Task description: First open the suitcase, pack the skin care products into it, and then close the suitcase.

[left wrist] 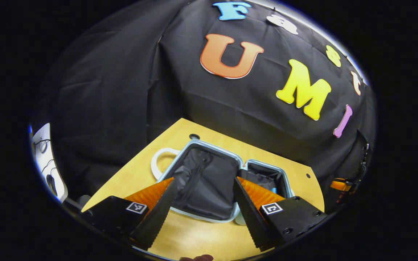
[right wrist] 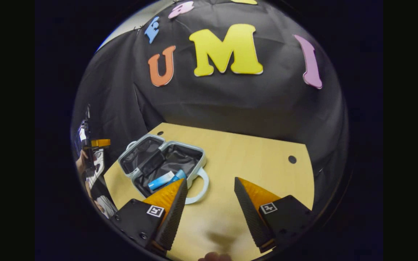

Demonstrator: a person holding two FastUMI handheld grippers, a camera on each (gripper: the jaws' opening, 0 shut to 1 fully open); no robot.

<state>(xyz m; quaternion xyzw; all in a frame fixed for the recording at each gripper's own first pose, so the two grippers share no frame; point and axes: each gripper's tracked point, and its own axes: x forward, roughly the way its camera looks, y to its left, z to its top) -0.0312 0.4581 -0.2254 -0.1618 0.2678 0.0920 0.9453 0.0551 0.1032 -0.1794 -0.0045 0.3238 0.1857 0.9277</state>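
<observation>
My left tongs (left wrist: 203, 181) are spread above the open suitcase (left wrist: 209, 181); my right tongs (right wrist: 209, 183) are spread too, the suitcase (right wrist: 163, 159) ahead to their left with a blue tube (right wrist: 161, 180) inside.

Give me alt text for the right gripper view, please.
An open suitcase lies flat on a wooden table, with a blue and white skin care tube inside one half. The right gripper, jaws open and empty, sits over the table to the suitcase's right.
</observation>
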